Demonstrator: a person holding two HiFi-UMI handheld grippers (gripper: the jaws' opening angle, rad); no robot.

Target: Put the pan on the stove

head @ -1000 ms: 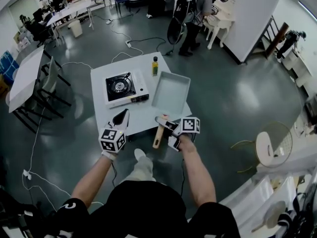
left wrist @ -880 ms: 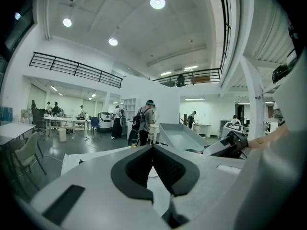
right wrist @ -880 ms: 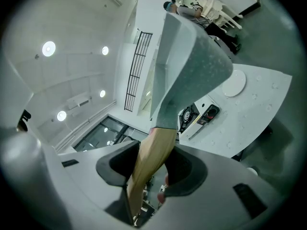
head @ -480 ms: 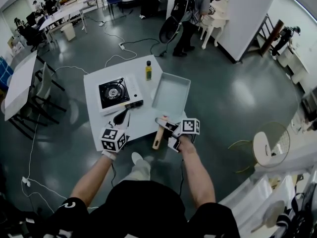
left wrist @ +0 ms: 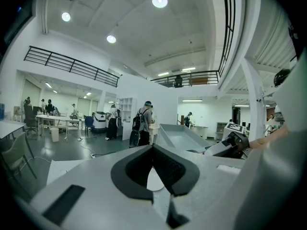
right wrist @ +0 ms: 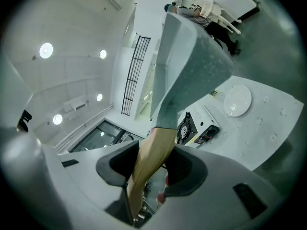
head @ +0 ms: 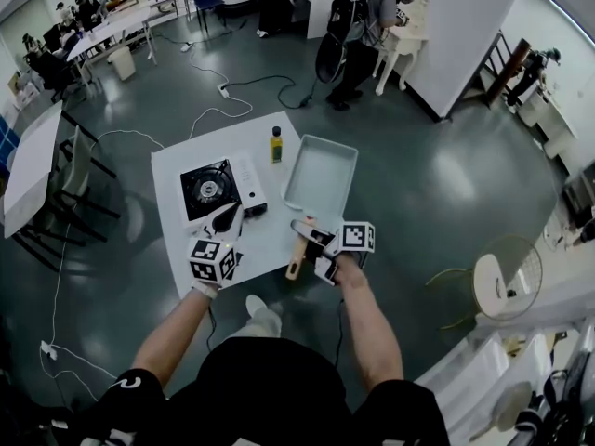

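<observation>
The right gripper [head: 303, 229] is clamping the wooden handle [head: 295, 260] of the pan [head: 321, 173], which is pointing away from the person at the right side of the table [head: 177, 170]. The stove [head: 214, 188] is sitting just left of it, nearer the left gripper [head: 226, 221], whose jaws are closed on nothing.

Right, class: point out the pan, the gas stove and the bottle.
pan [head: 321, 173], head view, its grey base.
gas stove [head: 206, 190], head view, the burner ring.
bottle [head: 276, 147], head view, its yellow body.
</observation>
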